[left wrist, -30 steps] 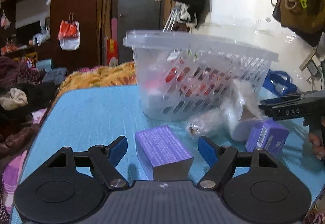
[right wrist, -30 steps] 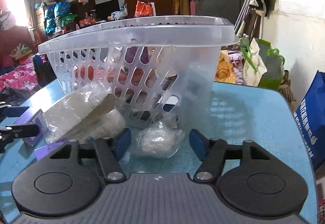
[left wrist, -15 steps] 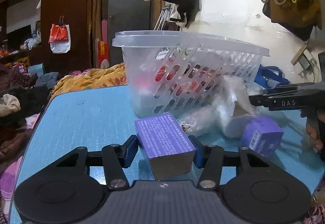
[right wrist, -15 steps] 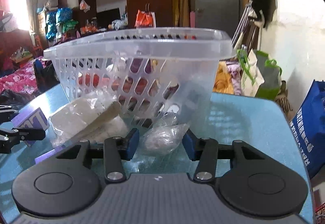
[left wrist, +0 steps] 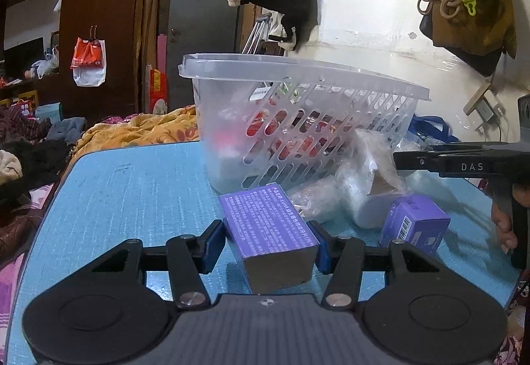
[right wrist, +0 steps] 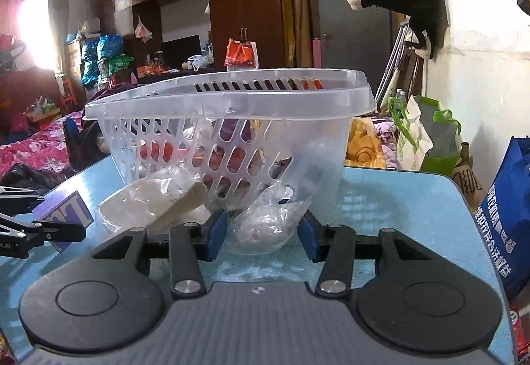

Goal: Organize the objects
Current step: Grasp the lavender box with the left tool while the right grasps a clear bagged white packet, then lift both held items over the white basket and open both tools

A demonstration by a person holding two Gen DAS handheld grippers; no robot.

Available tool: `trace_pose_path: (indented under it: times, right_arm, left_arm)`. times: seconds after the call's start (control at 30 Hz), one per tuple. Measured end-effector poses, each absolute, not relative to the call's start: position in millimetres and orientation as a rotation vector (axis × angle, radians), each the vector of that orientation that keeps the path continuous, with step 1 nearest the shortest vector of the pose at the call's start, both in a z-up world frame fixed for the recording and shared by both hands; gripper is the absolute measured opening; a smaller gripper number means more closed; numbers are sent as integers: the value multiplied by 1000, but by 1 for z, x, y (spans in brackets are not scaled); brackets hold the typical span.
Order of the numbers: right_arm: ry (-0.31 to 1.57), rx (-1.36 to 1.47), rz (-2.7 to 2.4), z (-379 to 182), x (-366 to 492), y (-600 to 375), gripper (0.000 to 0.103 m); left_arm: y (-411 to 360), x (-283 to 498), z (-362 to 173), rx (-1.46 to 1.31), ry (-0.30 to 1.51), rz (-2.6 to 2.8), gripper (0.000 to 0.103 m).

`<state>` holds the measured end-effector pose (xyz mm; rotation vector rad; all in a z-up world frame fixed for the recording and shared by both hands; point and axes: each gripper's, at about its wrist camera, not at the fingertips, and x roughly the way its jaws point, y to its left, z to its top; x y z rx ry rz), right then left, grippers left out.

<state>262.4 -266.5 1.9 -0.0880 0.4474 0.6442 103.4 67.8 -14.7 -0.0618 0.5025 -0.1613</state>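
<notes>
My left gripper is shut on a purple box with white print, its blue pads pressing both long sides just above the blue table. The same box shows at the left of the right wrist view. My right gripper is shut on a small clear plastic bag of white stuff, right against the clear slotted basket. The basket holds red and other items. A second purple box lies on the table to the right.
A white packet in plastic wrap leans on the basket's front wall. A blue bag stands off the table's right edge. Bedding and clothes lie beyond the far edge. A person's fingers hold the right tool.
Both pairs of jaws have closed in, the left onto the purple box and the right onto the plastic bag. Both views have tipped slightly upward.
</notes>
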Motion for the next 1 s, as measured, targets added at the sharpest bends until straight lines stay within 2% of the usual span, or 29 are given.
trace_pose_path:
  times: [1.0]
  right_arm:
    - [267,-65,664,11,230,-277,50]
  left_arm:
    - [68,86,-10,-43,380,-124,57]
